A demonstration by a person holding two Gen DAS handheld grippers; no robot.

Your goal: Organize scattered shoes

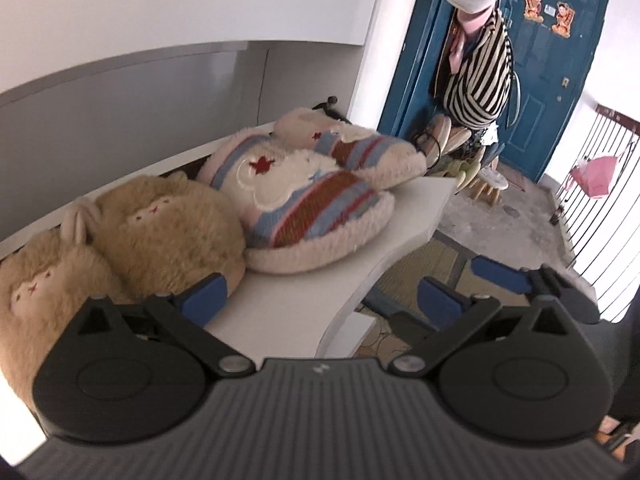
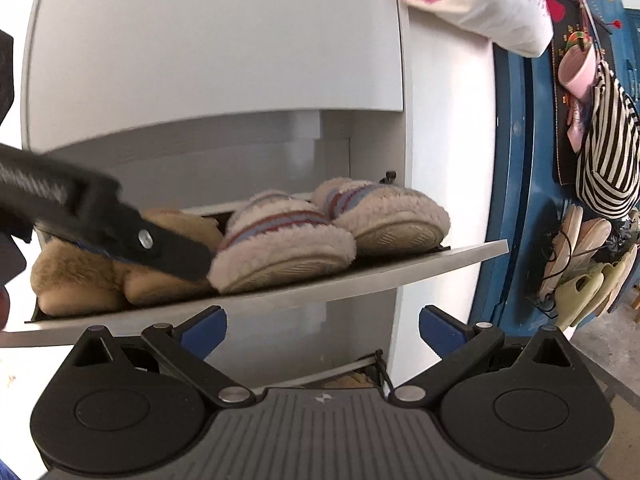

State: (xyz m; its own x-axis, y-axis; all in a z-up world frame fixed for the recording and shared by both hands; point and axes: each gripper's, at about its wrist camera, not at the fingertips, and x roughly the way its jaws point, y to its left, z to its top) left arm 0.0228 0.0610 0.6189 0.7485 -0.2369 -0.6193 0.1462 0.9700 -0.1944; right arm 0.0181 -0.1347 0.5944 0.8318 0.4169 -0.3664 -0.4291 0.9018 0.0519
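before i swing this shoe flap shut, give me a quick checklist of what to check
1. Tan slippers both on flap: ok.
2. Striped slippers paired beside them: ok.
3. Striped soles at the flap's front edge, may overhang: cannot tell.
4. Left tool open, empty, over the flap by the tan slippers: not ok, withdraw first.
5. Right tool open, empty, in front of the flap: ok.
6. Compartment depth behind the slippers: cannot tell.

Left wrist above slippers [image 1: 168, 232], right wrist below, both near shelf [image 2: 360, 276]
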